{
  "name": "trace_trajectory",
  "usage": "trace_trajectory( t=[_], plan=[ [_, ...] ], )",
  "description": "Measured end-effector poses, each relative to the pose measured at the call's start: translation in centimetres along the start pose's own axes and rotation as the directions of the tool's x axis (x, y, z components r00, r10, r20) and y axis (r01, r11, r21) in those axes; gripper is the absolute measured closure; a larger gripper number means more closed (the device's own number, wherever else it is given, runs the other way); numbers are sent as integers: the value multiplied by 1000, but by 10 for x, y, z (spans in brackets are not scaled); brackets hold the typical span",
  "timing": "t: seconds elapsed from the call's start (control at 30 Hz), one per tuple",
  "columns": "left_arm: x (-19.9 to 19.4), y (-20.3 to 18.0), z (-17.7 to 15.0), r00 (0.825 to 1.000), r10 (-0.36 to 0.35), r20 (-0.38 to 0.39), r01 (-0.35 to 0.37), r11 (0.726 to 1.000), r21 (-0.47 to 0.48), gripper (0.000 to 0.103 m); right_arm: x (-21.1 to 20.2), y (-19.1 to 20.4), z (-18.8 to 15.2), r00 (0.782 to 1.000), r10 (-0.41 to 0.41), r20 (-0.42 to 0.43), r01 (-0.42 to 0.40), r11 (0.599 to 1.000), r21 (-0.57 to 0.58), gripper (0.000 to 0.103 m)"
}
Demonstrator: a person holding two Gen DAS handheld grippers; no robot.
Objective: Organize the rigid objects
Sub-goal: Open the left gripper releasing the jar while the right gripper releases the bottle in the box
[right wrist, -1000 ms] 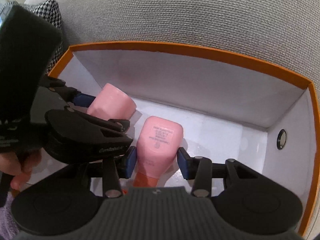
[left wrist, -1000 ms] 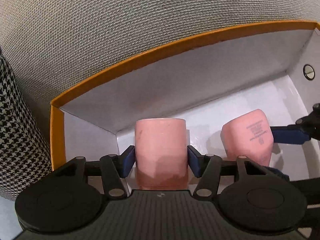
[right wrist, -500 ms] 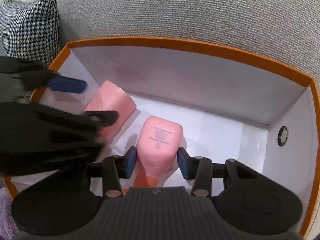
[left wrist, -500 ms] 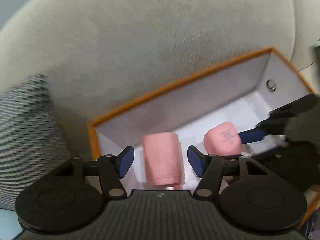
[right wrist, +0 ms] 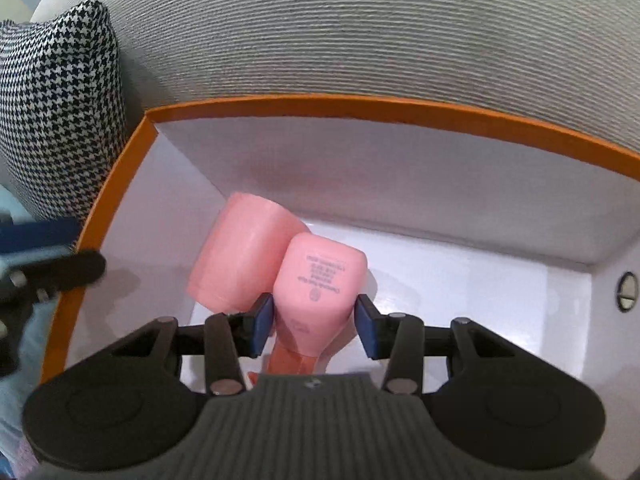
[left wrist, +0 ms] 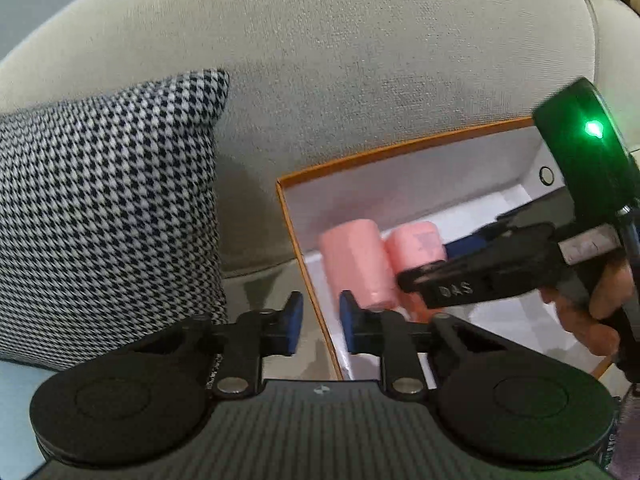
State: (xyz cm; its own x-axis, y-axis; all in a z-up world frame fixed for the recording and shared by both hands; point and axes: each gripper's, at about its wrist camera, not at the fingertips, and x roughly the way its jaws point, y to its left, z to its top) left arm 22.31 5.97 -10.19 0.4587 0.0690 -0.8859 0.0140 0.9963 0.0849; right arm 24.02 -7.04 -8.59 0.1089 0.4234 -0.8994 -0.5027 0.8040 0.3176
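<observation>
Grey woven sofa upholstery (left wrist: 360,92) is filling the background, with a black-and-white houndstooth cushion (left wrist: 108,208) leaning beside an orange-rimmed white box (right wrist: 360,106) sitting on the seat. Inside the box, a pink cylindrical container (right wrist: 240,256) is lying just beside a pink bottle (right wrist: 320,280) whose base is showing small printed text too fine to read. The right gripper (right wrist: 316,320) is clamping the bottle, lettering "DAS" showing on its arm, while the left gripper (left wrist: 320,320) is closing on nothing outside the box's left wall.
</observation>
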Motion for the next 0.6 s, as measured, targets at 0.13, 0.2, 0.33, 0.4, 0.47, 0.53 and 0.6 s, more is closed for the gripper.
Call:
trace_trajectory(
  t=[0.13,0.2,0.33,0.4,0.47,0.53,0.6],
  plan=[
    [-1,7,-16,1000,-10,16,10,1000,3,90,8,13,5,1000,1,8,-1,1000,-15,57],
    [-5,6,-21,1000,-23,18,23,1000,-2,92,12,19,7,1000,-4,9,5,999,-35,57],
    [-8,16,-29,999,-36,21,36,999,-24,92,20,27,14,1000,-18,9,18,999,-47,57],
    [-9,21,-25,999,-37,22,37,999,-33,92,25,33,17,999,-30,17,31,998,-56,57],
    [-13,22,-25,999,-38,25,39,998,-41,92,29,36,20,999,-33,23,34,998,-59,57],
    [-21,24,-14,999,-38,25,39,998,-46,92,31,39,20,999,-30,29,32,997,-65,56],
    [-24,33,-11,999,-40,26,41,998,-53,92,31,40,20,999,-18,39,20,998,-66,56]
  ],
)
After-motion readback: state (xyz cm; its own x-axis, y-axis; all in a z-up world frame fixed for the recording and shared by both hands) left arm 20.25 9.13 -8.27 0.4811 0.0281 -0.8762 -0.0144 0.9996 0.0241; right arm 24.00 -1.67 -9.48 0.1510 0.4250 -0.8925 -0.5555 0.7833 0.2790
